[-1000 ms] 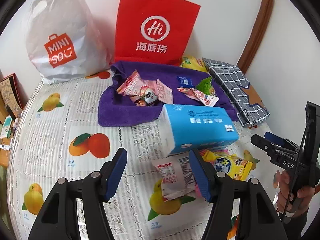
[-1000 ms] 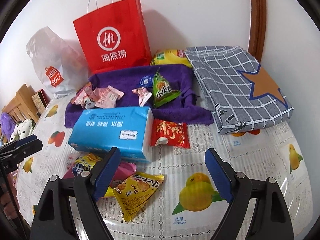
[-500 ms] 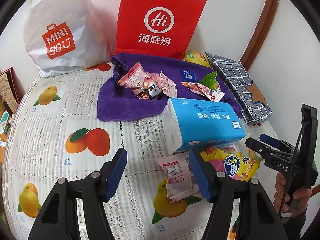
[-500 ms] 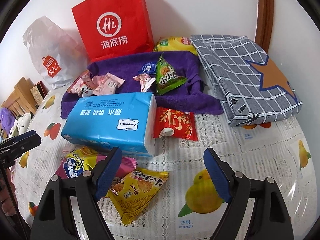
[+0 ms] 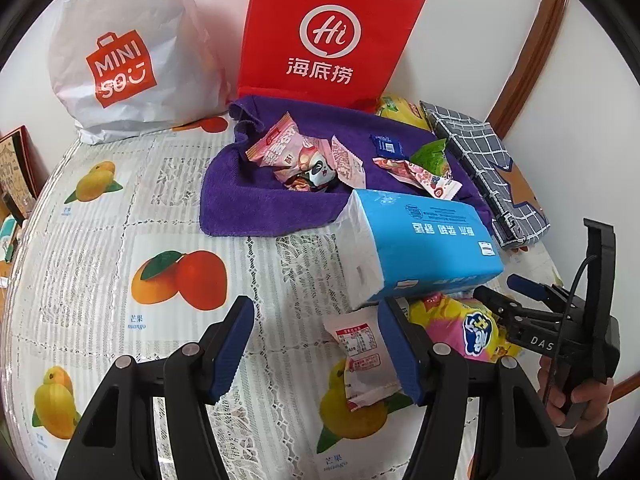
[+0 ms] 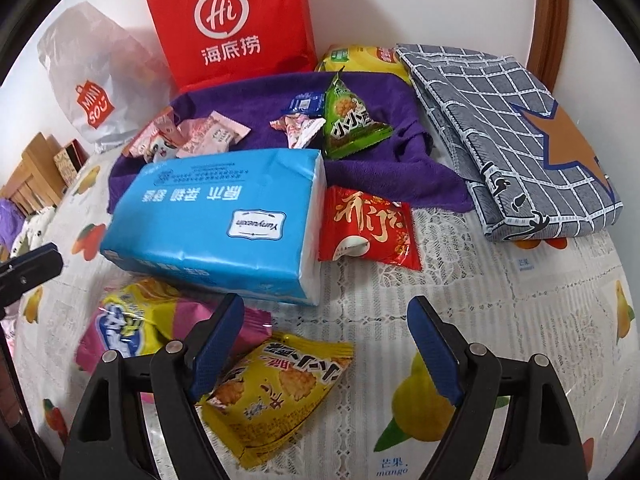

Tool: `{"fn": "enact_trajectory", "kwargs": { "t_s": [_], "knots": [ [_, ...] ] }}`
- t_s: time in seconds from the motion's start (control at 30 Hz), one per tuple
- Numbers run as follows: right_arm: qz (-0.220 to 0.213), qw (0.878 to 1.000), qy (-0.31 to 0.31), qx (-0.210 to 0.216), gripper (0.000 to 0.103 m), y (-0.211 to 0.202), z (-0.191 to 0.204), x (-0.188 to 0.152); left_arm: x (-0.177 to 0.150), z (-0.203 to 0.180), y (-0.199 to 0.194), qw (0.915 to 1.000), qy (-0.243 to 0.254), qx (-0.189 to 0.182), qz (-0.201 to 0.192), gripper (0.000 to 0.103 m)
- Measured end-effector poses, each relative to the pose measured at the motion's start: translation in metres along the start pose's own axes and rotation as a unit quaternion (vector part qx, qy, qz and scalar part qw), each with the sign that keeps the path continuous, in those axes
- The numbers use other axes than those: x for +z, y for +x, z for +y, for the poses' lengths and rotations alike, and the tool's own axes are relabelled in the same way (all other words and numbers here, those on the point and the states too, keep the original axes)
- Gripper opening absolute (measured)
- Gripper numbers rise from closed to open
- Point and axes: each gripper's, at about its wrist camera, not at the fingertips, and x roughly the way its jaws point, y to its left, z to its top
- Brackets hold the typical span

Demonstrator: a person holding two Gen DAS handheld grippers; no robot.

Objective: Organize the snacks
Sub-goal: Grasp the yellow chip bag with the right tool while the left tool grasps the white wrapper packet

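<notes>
Both views are bright and evenly lit, with soft shadows behind the red bag on the wall. Fisheye lenses bend the edges and leave black corners. The tablecloth shows slight glare, and nearby packets look mildly blurred.

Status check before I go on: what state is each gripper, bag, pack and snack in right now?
left gripper: open, empty
right gripper: open, empty, above yellow cracker packet
red paper bag: upright against wall
white plastic bag: standing, bulging
blue tissue pack: lying flat, sealed
purple towel: spread, rumpled, holding small snacks
red snack packet: flat on tablecloth, off towel
checked cloth: folded
</notes>
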Motion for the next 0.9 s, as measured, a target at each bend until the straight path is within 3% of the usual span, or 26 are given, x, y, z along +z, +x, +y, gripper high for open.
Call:
{"fn": "enact_trajectory", "kwargs": {
  "t_s": [0.1, 0.2, 0.27, 0.37, 0.53, 0.67, 0.73, 0.9],
  "knots": [
    [0.008, 1.000, -0.001, 0.000, 0.080, 0.007, -0.001, -0.002, 0.000, 0.002, 0.001, 1.0000, -0.004, 0.001, 0.001, 0.062],
    [0.008, 1.000, 0.002, 0.017, 0.066, 0.010, -0.003, -0.005, -0.001, 0.005, 0.001, 1.0000, -0.006, 0.003, 0.001, 0.062],
    [0.005, 1.000, 0.004, 0.027, 0.048, 0.009, -0.004, -0.006, -0.001, 0.006, 0.001, 1.0000, -0.008, 0.003, 0.002, 0.062],
    [0.008, 1.000, -0.004, 0.025, 0.037, 0.006, -0.003, -0.008, -0.001, 0.007, 0.002, 0.9999, -0.012, -0.002, 0.004, 0.062],
    [0.012, 0.999, -0.015, 0.030, 0.039, -0.003, -0.003, -0.011, 0.000, 0.005, 0.001, 1.0000, -0.009, -0.001, 0.003, 0.062],
    [-0.002, 0.999, -0.024, 0.044, 0.064, -0.018, -0.002, -0.017, 0.001, 0.000, -0.001, 1.0000, -0.005, -0.004, 0.000, 0.062],
    [-0.008, 0.998, -0.035, 0.052, 0.069, -0.024, 0.000, -0.021, 0.000, -0.001, -0.003, 0.9999, -0.003, -0.010, -0.002, 0.062],
    [0.010, 0.996, -0.062, 0.056, 0.070, -0.017, 0.007, -0.033, -0.003, -0.004, -0.003, 0.9998, -0.001, -0.021, 0.000, 0.062]
  ]
}}
